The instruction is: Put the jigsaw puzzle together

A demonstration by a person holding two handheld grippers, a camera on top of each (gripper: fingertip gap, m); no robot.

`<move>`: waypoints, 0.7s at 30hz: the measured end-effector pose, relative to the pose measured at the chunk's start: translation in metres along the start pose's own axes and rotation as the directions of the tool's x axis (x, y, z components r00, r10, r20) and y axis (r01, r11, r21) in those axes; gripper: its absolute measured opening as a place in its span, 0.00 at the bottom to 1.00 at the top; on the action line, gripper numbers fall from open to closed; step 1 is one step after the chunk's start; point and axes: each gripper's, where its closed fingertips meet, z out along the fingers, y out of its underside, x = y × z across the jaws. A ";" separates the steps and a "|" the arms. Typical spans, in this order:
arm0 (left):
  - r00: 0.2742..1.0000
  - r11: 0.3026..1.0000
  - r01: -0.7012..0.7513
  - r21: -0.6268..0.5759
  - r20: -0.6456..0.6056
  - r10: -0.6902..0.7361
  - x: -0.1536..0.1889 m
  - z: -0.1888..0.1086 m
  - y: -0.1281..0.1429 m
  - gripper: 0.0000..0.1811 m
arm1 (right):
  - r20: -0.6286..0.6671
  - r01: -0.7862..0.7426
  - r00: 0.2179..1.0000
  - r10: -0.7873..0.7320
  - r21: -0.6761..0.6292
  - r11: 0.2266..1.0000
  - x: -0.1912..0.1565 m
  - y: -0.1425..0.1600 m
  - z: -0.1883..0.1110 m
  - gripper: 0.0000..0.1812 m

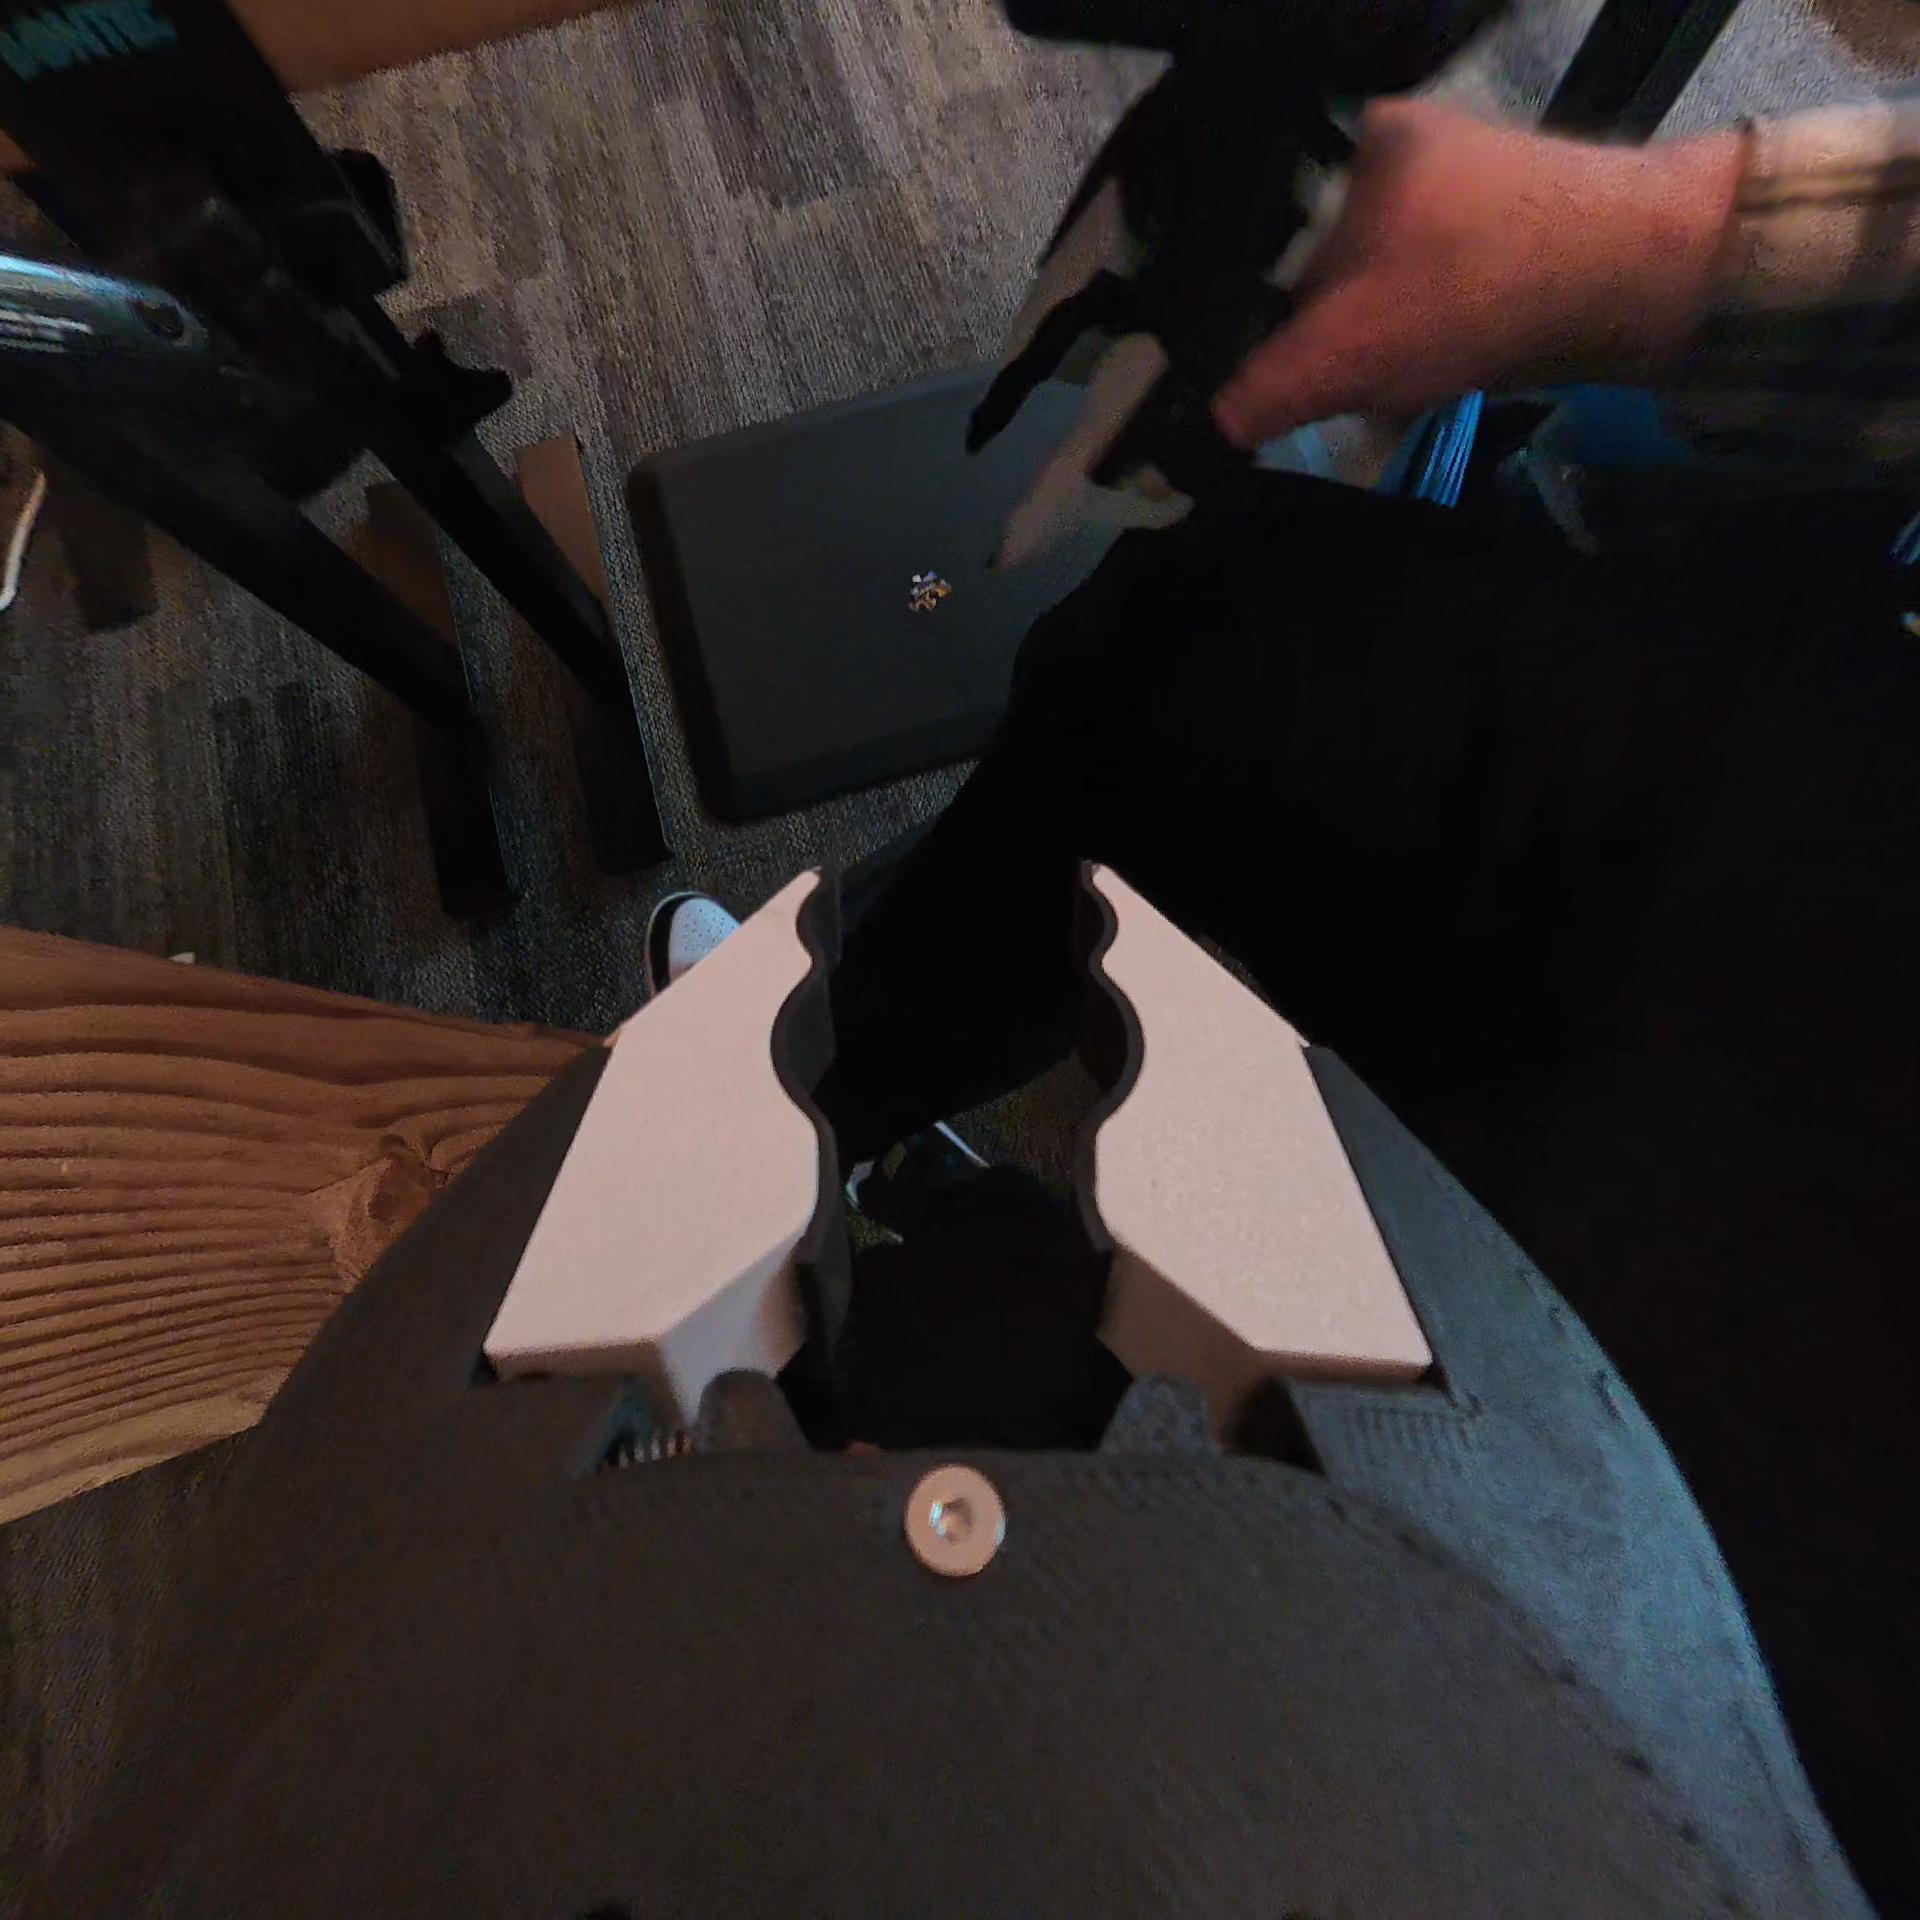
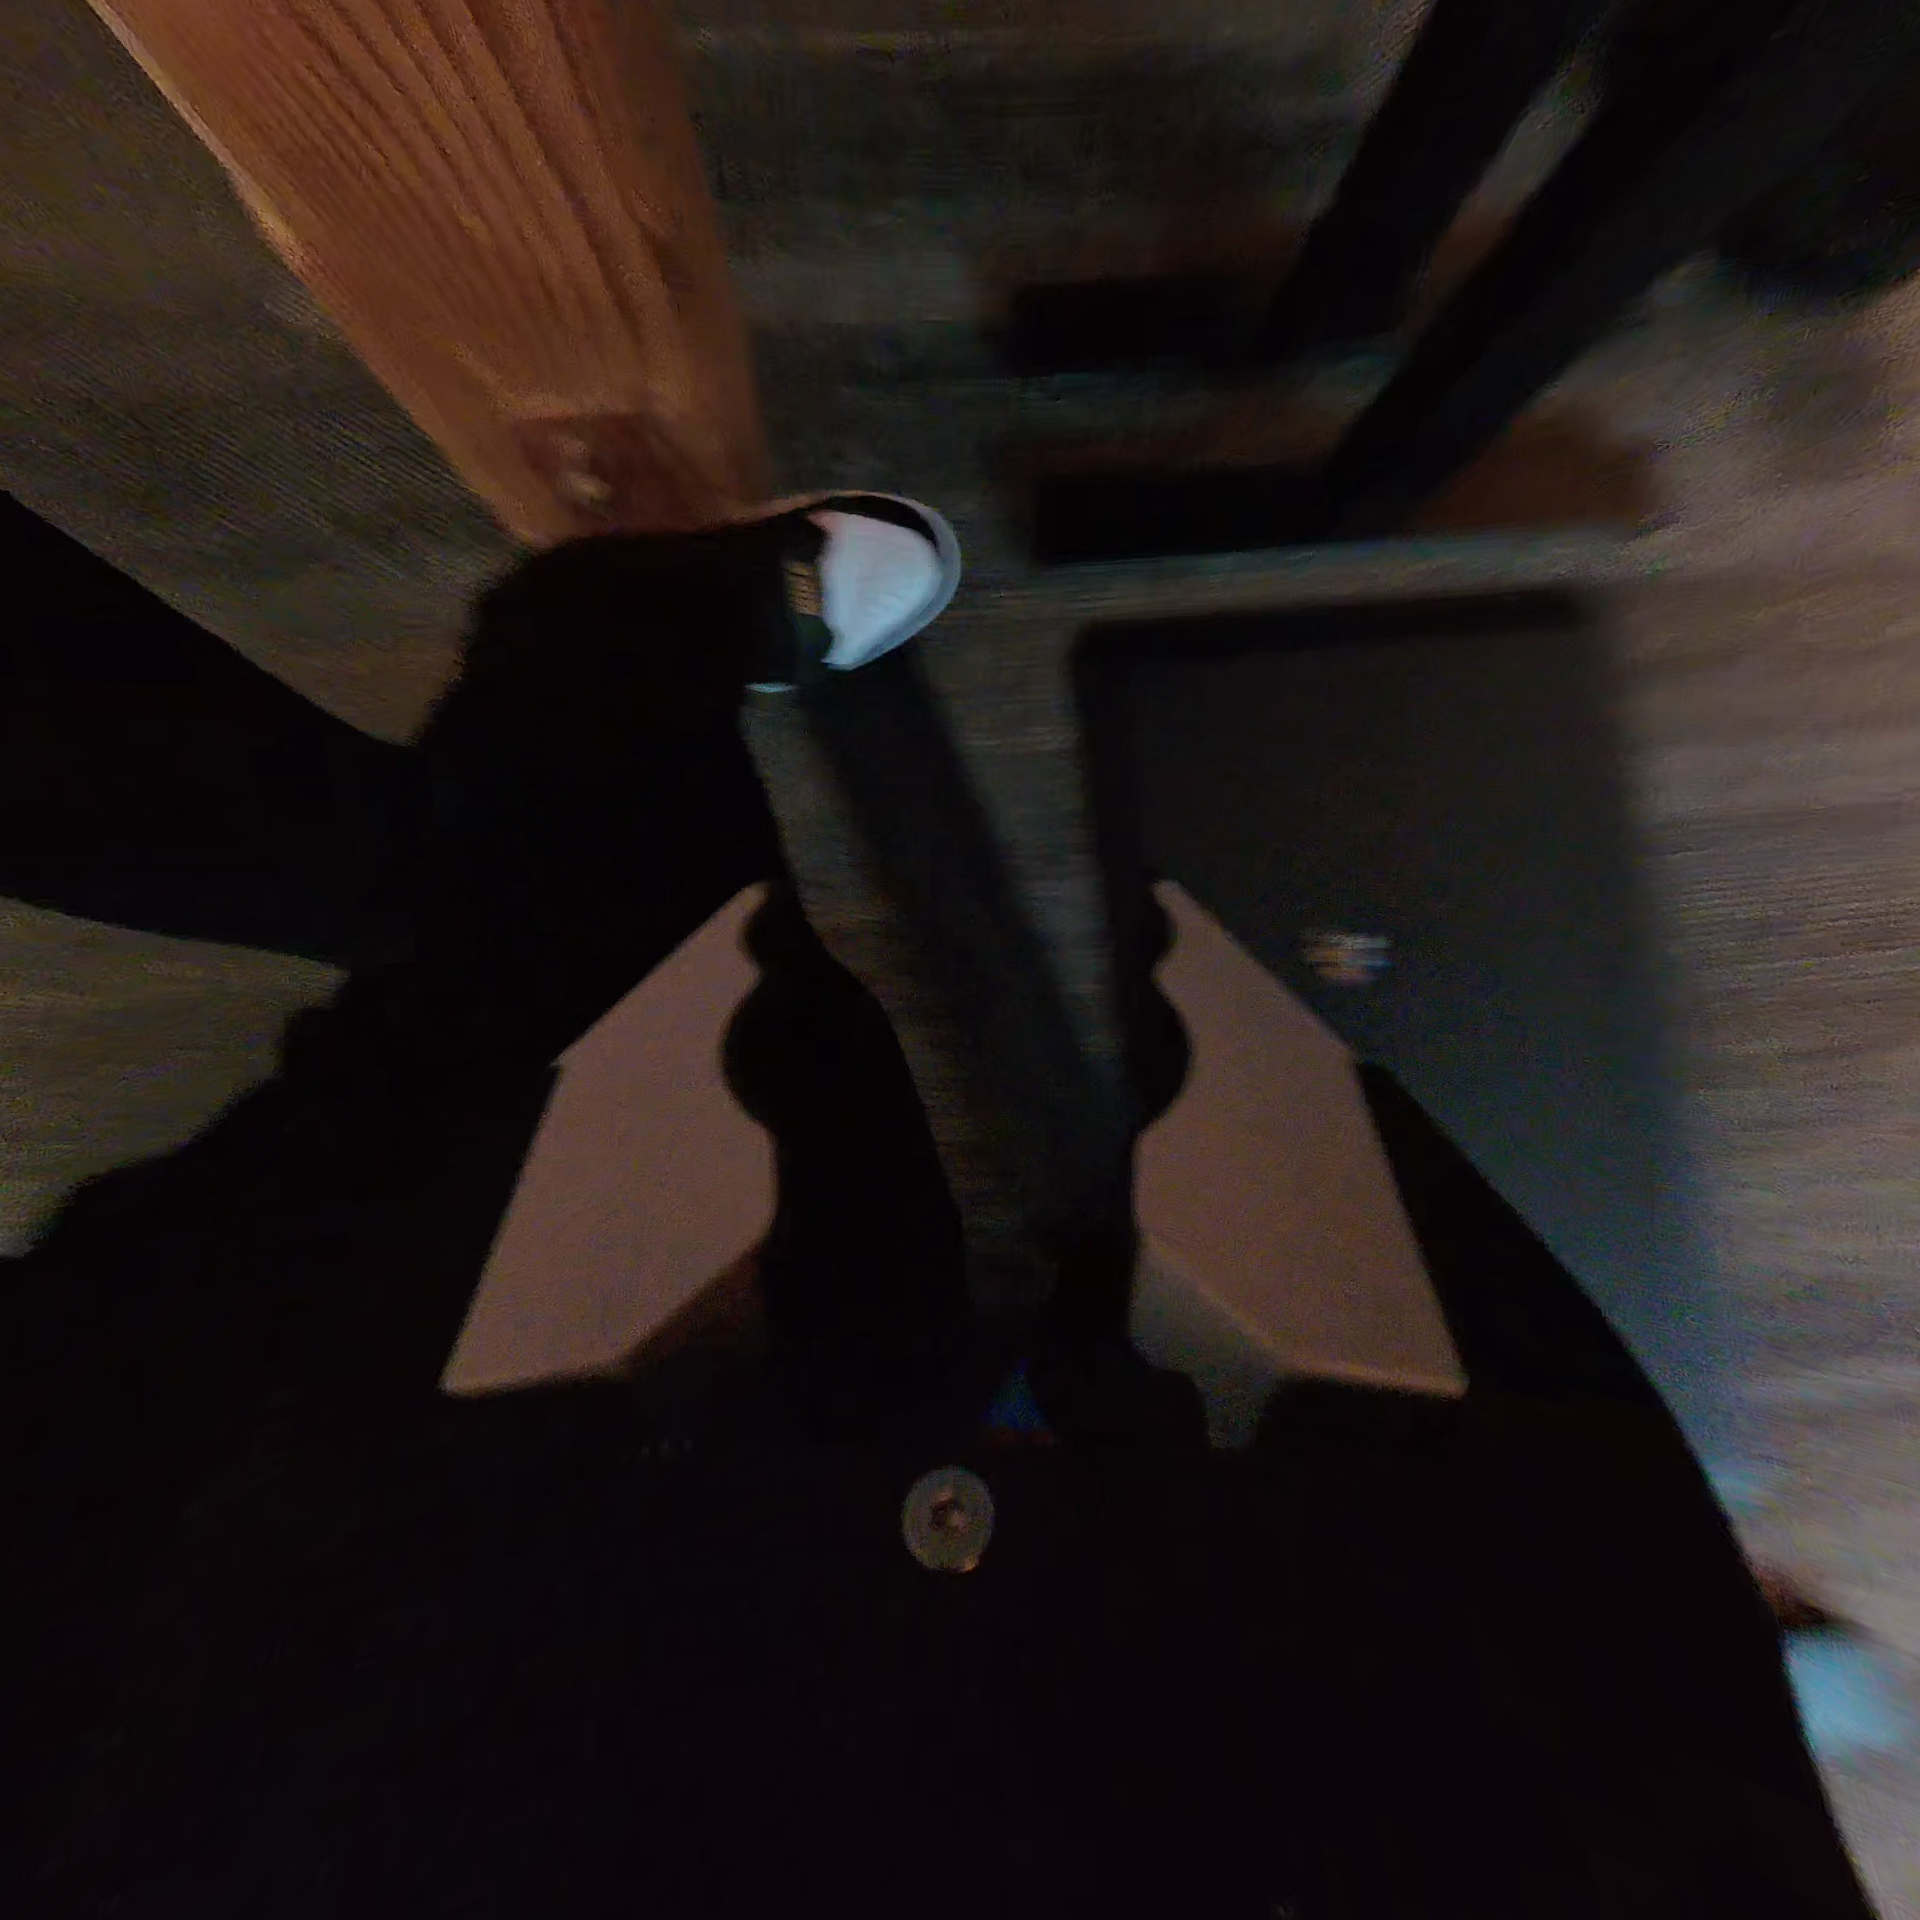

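No jigsaw piece shows in either view. My left gripper [image 1: 956, 894] is open and empty, pointing down past the edge of a wooden table [image 1: 208, 1174] at the carpet and a person's dark trouser leg [image 1: 1351, 831]. My right gripper [image 2: 961, 904] is open and empty, also pointing down at the floor; its view is blurred. It also shows in the left wrist view [image 1: 1081, 447], held in a hand [image 1: 1455, 270] at the upper right. A black flat box with a small coloured mark [image 1: 831, 603] lies on the carpet; it also shows in the right wrist view [image 2: 1351, 831].
Black chair or table legs [image 1: 343, 416] stand on the grey carpet [image 1: 727, 208] at the left. A black-and-white shoe [image 1: 691, 935] shows by the table edge, and in the right wrist view [image 2: 873, 592] next to a wooden plank [image 2: 468, 239].
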 end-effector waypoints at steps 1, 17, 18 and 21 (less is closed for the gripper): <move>1.000 1.000 -0.005 -0.012 0.002 0.006 0.000 0.003 0.002 0.24 | 0.027 -0.017 0.999 0.018 -0.009 1.000 0.008 -0.002 0.015 0.29; 0.991 0.973 0.110 -0.202 -0.049 -0.122 -0.042 0.077 0.103 0.25 | -0.027 -0.229 0.973 0.230 -0.255 0.939 0.244 0.203 0.307 0.48; 0.988 0.971 0.133 -0.197 -0.045 -0.145 -0.045 0.079 0.107 0.25 | -0.044 -0.262 0.965 0.259 -0.256 0.931 0.260 0.218 0.324 0.48; 0.981 0.964 0.190 -0.185 -0.014 -0.196 -0.054 0.078 0.116 0.24 | -0.089 -0.347 0.938 0.335 -0.232 0.909 0.299 0.249 0.360 0.47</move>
